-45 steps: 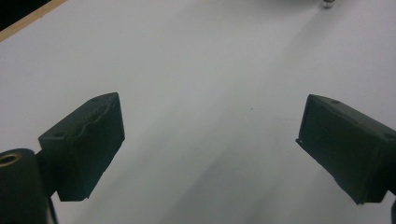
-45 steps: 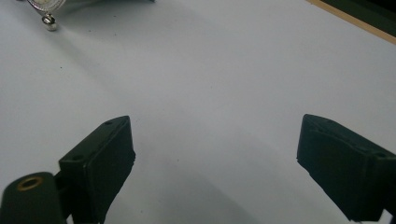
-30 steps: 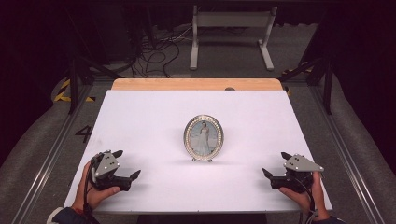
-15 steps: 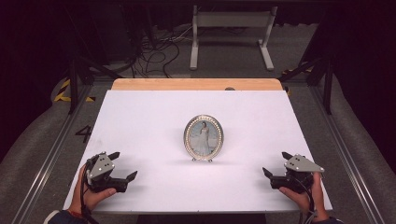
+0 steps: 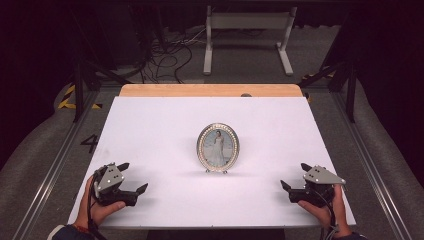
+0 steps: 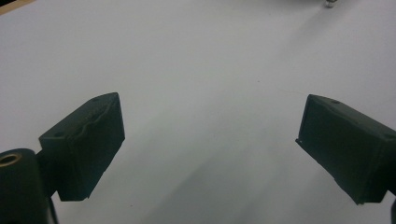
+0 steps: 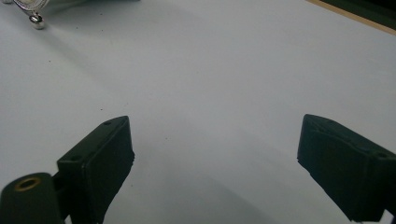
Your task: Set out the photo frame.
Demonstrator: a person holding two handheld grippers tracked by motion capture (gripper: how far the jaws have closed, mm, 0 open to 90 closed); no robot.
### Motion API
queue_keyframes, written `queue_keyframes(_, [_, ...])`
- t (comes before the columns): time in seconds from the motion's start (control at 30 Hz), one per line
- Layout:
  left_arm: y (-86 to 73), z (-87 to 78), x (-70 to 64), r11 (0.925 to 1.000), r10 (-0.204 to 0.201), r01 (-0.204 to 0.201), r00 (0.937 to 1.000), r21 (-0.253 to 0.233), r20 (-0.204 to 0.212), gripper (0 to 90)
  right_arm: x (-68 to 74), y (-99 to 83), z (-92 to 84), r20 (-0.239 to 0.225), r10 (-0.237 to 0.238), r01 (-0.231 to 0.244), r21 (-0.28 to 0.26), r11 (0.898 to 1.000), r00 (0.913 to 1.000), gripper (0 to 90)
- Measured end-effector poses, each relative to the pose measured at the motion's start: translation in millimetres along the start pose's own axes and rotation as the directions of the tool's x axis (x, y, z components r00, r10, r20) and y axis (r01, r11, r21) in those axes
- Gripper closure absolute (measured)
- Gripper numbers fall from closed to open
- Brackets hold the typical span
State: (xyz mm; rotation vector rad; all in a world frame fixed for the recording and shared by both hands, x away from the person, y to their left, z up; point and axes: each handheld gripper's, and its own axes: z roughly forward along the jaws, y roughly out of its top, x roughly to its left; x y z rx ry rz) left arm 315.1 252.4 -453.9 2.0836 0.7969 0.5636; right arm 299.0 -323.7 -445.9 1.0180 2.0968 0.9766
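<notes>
An oval silver photo frame point(image 5: 218, 148) with a picture of a figure in white stands upright on small feet in the middle of the white table point(image 5: 150, 125). My left gripper point(image 5: 134, 176) rests near the front left corner, open, its jaws pointing toward the frame with nothing between them. At the front right, my right gripper point(image 5: 294, 175) is open too and points inward. In the left gripper view the left gripper point(image 6: 210, 135) has its jaws wide apart over bare table, and a frame foot point(image 6: 330, 3) shows at the top. The right gripper point(image 7: 215, 158) frames bare table, with a frame foot point(image 7: 33, 18) at top left.
A wooden strip point(image 5: 210, 90) runs along the table's far edge. Beyond it, cables point(image 5: 170, 55) lie on the floor beside a white metal stand point(image 5: 247, 30). Metal rails run along both sides, and a "4" mark point(image 5: 90, 143) lies on the left.
The left gripper has shifted slightly toward the near edge. The right gripper and the frame have stayed where they were.
</notes>
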Motion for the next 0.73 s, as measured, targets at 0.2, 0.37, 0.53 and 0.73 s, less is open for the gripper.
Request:
queue_keyframes(0.2, [0.7, 1.8, 0.3, 1.0000, 0.007, -0.007, 1.0000, 0.007, -0.001, 7.6, -0.4, -0.3, 1.1, -0.002, -0.002, 0.002, 0.006, 1.000, 1.0000, 10.6])
queue_keyframes(0.37, [1.1, 2.3, 0.4, 0.9999, 0.011, -0.011, 0.9999, 0.008, -0.004, 7.6, -2.2, -1.1, 0.4, 0.003, 0.017, -0.017, -0.007, 1.000, 0.9999, 11.5])
queue_keyframes(0.53, [1.0, 2.3, 1.4, 0.9999, 0.008, -0.008, 1.0000, 0.011, -0.004, 7.6, -1.9, -1.3, 1.6, 0.011, 0.016, -0.016, 0.005, 1.000, 0.9998, 11.7])
queue_keyframes(0.73, [2.7, 2.4, 2.8, 0.9999, -0.011, 0.011, 0.9999, -0.009, 0.011, 7.6, 0.3, -0.6, 1.8, 0.012, 0.010, -0.011, 0.010, 1.000, 0.9999, 11.5])
